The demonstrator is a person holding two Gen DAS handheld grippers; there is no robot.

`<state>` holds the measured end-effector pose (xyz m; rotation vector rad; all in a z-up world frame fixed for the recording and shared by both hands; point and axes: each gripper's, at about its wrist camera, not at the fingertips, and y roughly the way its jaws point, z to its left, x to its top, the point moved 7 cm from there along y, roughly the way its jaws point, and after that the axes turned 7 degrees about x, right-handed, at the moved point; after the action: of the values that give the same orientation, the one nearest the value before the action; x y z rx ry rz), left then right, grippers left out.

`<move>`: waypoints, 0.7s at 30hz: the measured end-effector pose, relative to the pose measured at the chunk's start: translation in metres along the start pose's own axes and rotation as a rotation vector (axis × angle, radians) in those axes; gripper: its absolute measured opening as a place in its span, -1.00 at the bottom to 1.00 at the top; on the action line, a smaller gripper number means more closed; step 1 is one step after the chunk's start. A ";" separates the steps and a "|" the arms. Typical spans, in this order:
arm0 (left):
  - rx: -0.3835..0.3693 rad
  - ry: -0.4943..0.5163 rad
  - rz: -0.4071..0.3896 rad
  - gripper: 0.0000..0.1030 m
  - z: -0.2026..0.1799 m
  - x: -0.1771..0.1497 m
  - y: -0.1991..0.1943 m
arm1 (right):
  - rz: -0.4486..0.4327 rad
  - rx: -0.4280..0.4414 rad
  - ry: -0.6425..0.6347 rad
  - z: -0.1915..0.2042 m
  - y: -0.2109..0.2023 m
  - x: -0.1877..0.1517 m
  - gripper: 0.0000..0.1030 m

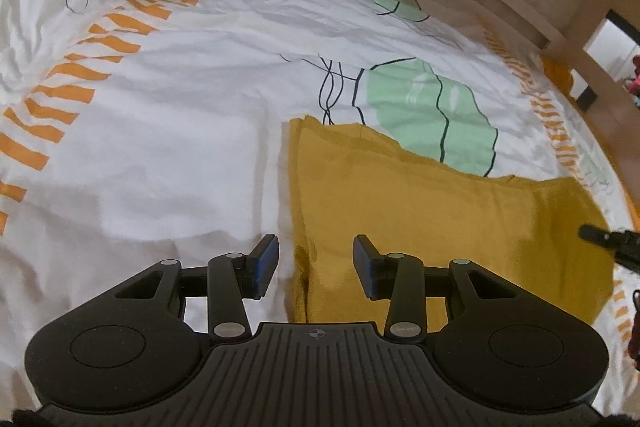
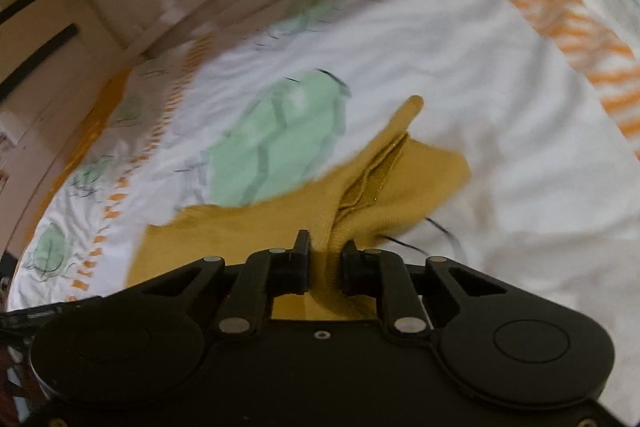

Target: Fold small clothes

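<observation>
Mustard-yellow garment (image 1: pixel 420 211), small, soft knit, lying on the bed cover (image 1: pixel 168 155); places given against the big green leaf print (image 1: pixel 432 115) on that cover. In the left wrist view the cloth lies mostly flat just below the leaf, its upper edge overlapping the leaf's lower part, with a straight folded edge on its left side and a doubled layer showing there. In the right wrist view the garment (image 2: pixel 248 239) sits below and right of the leaf print (image 2: pixel 280 135); one part with a ribbed hem (image 2: pixel 372 183) is bunched and drawn up off the cover, a corner pointing upward. View blurred; garment type cannot be told.
</observation>
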<state>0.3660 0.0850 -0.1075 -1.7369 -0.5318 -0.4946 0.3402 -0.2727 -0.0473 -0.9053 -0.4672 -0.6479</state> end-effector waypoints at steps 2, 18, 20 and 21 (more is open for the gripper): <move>-0.004 -0.010 0.001 -0.23 0.003 0.002 0.000 | -0.003 0.032 -0.023 0.027 0.005 0.007 -0.56; -0.022 -0.135 -0.024 -0.23 0.043 0.019 -0.015 | 0.152 0.188 -0.147 0.171 0.131 -0.066 -0.57; -0.019 -0.149 -0.025 -0.23 0.048 0.020 -0.016 | 0.164 0.174 -0.167 0.175 0.138 -0.077 -0.57; -0.019 -0.155 -0.024 -0.23 0.050 0.020 -0.015 | 0.167 0.167 -0.175 0.178 0.141 -0.081 -0.57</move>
<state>0.3757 0.1388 -0.0943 -1.7981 -0.6606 -0.3842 0.3612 -0.0350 -0.0810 -0.8351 -0.5868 -0.3728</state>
